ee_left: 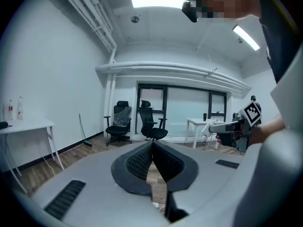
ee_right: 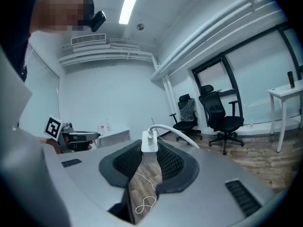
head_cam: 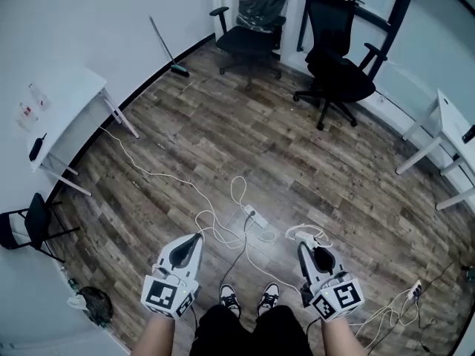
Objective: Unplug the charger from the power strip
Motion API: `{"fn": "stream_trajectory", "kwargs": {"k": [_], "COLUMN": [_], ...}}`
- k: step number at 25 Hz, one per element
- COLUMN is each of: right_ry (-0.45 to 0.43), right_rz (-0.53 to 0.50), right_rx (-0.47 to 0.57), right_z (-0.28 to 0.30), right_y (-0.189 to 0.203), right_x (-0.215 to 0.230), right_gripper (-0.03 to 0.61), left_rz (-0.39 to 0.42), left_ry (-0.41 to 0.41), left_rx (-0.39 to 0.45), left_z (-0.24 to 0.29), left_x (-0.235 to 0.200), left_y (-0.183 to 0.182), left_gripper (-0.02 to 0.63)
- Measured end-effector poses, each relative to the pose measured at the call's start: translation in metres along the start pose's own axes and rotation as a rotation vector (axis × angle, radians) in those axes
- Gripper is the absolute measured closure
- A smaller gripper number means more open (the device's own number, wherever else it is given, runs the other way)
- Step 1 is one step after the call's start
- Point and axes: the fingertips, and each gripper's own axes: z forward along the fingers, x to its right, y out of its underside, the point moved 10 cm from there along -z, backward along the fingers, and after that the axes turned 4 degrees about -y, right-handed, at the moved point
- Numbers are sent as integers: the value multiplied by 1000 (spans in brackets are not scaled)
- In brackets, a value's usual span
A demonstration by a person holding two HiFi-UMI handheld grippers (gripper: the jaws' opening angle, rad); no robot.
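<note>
White charger (ee_right: 149, 142) held between jaws; power strip (head_cam: 255, 217) on floor (head_cam: 223, 136).

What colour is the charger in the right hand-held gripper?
White charger, best in the right gripper view.

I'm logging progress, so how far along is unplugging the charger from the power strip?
The unplugging looks done: the charger is clamped in the right gripper, held well above the power strip, which lies on the floor. Only that charger is in hand, with its white cable arcing away from it. The left gripper is shut on nothing. What is left is probably just setting the charger down.
</note>
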Motion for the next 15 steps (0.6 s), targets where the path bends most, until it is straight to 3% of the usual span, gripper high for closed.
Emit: {"fn": "stream_trajectory", "kwargs": {"k": [7,15], "right_ry": [-61,-98], "right_rz": [-88,-143], "right_rx": [50,95], "right_z": [-18,-26], "right_y": [-77,-111], "right_x": [-67,-122], "right_gripper": [471,471], "left_rz": [-4,-32], "left_ry": [-6,25], "left_rx": [88,139], "left_z": [-74,-113], "left_x": [-2,-6], "left_y": [-68,-91], "left_gripper": [591,591]}}
